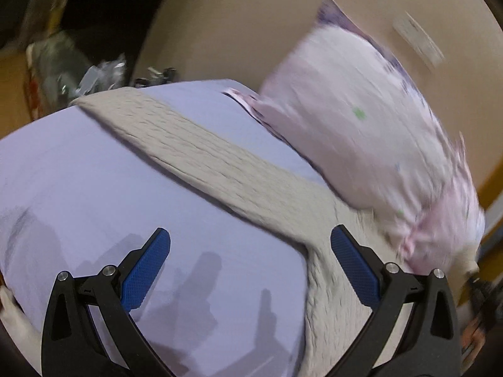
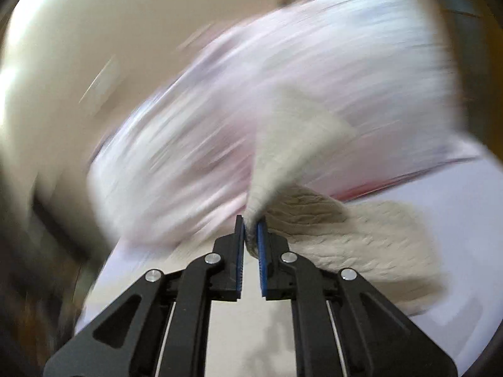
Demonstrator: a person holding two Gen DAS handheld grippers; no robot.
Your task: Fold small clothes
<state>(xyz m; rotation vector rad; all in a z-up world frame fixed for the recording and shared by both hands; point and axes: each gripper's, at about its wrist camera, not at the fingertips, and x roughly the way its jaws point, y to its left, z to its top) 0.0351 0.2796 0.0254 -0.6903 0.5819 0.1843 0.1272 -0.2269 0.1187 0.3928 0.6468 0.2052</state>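
Note:
A beige textured knit garment (image 1: 201, 147) lies stretched diagonally across the lavender bed sheet (image 1: 78, 182) in the left wrist view, its near end bunched at the lower right. My left gripper (image 1: 250, 246) is open and empty, hovering above the sheet beside the garment. In the right wrist view my right gripper (image 2: 250, 223) is shut on a pinched fold of the same garment (image 2: 361, 235), lifting its edge off the sheet. That view is heavily motion-blurred.
A pink-white pillow (image 1: 355, 132) leans against the beige wall (image 1: 239, 25) at the head of the bed, touching the garment; it also shows blurred in the right wrist view (image 2: 283, 72). Clutter (image 1: 103, 75) sits beyond the bed's far edge.

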